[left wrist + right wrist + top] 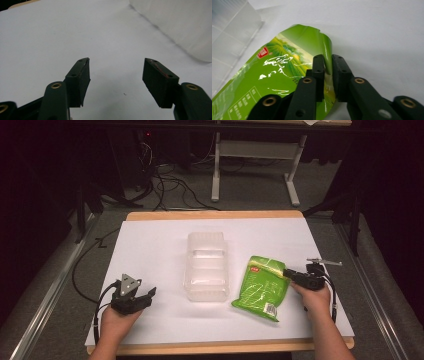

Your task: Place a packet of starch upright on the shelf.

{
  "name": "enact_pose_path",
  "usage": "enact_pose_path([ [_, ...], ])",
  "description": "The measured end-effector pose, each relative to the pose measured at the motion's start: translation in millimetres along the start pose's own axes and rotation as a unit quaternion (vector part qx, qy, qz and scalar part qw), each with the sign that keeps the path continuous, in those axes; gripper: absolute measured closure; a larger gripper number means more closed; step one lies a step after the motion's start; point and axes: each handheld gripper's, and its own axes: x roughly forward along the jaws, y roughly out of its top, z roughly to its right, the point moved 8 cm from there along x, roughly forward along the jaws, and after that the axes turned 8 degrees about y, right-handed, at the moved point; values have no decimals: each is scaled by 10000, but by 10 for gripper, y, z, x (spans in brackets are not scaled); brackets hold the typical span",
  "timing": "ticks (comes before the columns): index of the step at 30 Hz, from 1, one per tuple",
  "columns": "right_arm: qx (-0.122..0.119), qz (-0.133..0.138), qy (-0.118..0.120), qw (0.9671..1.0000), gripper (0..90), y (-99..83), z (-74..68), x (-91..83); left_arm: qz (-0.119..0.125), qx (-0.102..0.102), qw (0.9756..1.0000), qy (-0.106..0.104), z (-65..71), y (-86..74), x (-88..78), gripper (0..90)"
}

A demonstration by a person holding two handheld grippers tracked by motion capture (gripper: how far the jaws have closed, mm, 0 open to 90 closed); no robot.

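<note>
Landmark: clear ribbed plastic tub (207, 267), mid worktop (150, 245).
Pouch: glossy green foil snack pouch (261, 286) lies flat just right of tub — near enough for a short carry.
Right tool (289, 273): jaws pinched on pouch's top corner (325, 53), the thin edge being easiest to nip.
Left tool (147, 297): left of tub, jaws wide, nothing held — prob. waiting.
</note>
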Motion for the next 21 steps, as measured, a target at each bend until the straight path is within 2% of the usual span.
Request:
enact_pose_path([
  [1, 0, 0, 0, 10000, 841, 0, 0, 0, 0, 0, 10000, 0, 0, 0, 0, 393],
  [2, -113, -40, 26, 9999, 882, 1, -25, 6, -5, 1, 10000, -3, 1, -2, 2, 393],
  [5, -210, -86, -10, 9997, 893, 5, -47, 8, -7, 6, 10000, -3, 2, -3, 2, 393],
  [11, -291, 109, 62, 9995, 900, 69, -108, -43, 15, -5, 10000, 6, -2, 1, -2, 393],
  [13, -341, 243, 130, 9990, 900, 110, -157, -83, 15, -3, 10000, 3, -4, 1, -4, 393],
  [14, -409, 434, 254, 9979, 900, 173, -228, -146, 16, 2, 10000, 10, -7, 2, -8, 393],
  [15, -409, 434, 254, 9979, 900, 173, -228, -146, 16, 2, 10000, 10, -7, 2, -8, 393],
  [16, -459, 545, 328, 9969, 900, 207, -270, -184, 15, 12, 10000, 11, -10, 2, -11, 393],
  [19, -646, 867, 494, 9929, 900, 309, -433, -312, 35, 9, 10000, 10, -15, 6, -14, 393],
  [20, -748, 1108, 582, 9893, 900, 379, -557, -407, 50, -3, 10000, 10, -15, 9, -18, 393],
  [21, -748, 1108, 582, 9893, 900, 379, -557, -407, 50, -3, 10000, 10, -15, 9, -18, 393],
])
